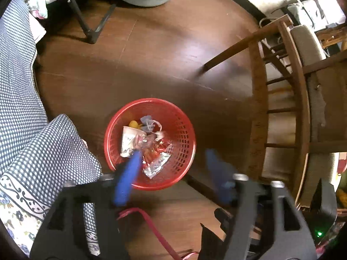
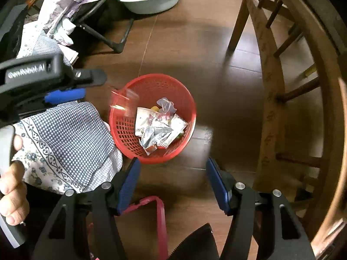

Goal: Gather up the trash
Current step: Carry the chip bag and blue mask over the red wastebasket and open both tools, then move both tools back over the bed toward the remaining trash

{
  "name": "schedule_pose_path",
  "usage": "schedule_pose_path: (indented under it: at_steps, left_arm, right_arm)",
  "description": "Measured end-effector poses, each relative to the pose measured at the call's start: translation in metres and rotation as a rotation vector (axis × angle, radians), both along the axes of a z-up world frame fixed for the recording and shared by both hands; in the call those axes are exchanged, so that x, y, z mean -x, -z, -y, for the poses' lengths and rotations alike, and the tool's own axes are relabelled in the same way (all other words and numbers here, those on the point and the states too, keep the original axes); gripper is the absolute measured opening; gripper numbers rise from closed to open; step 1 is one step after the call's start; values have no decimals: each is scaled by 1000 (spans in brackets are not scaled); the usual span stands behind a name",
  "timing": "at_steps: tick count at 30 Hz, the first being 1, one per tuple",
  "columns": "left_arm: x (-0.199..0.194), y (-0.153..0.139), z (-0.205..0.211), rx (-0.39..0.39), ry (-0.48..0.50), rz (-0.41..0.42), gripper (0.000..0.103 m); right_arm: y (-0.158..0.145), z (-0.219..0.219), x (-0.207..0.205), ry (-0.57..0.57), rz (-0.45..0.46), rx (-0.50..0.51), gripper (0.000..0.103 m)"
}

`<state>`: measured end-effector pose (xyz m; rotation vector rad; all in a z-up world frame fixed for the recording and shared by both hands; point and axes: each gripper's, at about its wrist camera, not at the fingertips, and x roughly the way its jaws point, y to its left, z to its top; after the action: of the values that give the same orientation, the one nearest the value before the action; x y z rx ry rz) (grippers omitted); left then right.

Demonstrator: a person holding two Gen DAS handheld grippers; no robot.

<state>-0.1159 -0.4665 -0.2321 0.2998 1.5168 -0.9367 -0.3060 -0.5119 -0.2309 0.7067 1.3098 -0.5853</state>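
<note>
A: Are the grippers holding anything?
B: No. The right gripper (image 2: pixel 172 169) and the left gripper (image 1: pixel 171 160) both gape, nothing between the pads.
A: And the trash?
B: Wrappers (image 2: pixel 158 127) lie in the red basket (image 2: pixel 184 99) on the floor, just past both. A chair (image 2: pixel 271 86) stands right; a basin (image 2: pixel 151 2) sits far.

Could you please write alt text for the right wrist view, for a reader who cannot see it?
A red mesh basket of crumpled wrappers stands on a dark wooden floor, just beyond the open, empty right gripper. The left gripper enters from the left above dotted blue fabric.
</note>
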Motion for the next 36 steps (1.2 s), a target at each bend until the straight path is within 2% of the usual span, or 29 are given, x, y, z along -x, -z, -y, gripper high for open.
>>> schedule_pose_path:
  at_steps: [7,16,17,19,21,26,30,36]
  left_arm:
    - [3,-24,-3,53,21,22,71]
    - [9,-98,-36,182,-17,140,71]
    - [10,-108,-42,189,-23,167,72]
    - [12,-133,-56,211,-45,226,77]
    - [12,-154,-70,239,-70,265,89]
    - [-3,-210,-128,306,-171,384,95]
    - [-32,-241,-186,286,-279,485,95]
    - [-96,-262,-276,224,-480,597,96]
  right_arm:
    - [-15,1,8,15,2,30,62]
    - [-46,-8,3,-5,26,73,63]
    - [-50,-10,2,-7,31,78,64]
    - [-60,-14,-1,-8,38,95,76]
    - [-72,-19,-6,-18,51,116,79]
    - [-104,-40,-26,-70,89,160,86]
    - [-128,-71,-58,-145,126,190,88]
    - [-163,-134,-131,-308,183,195,88]
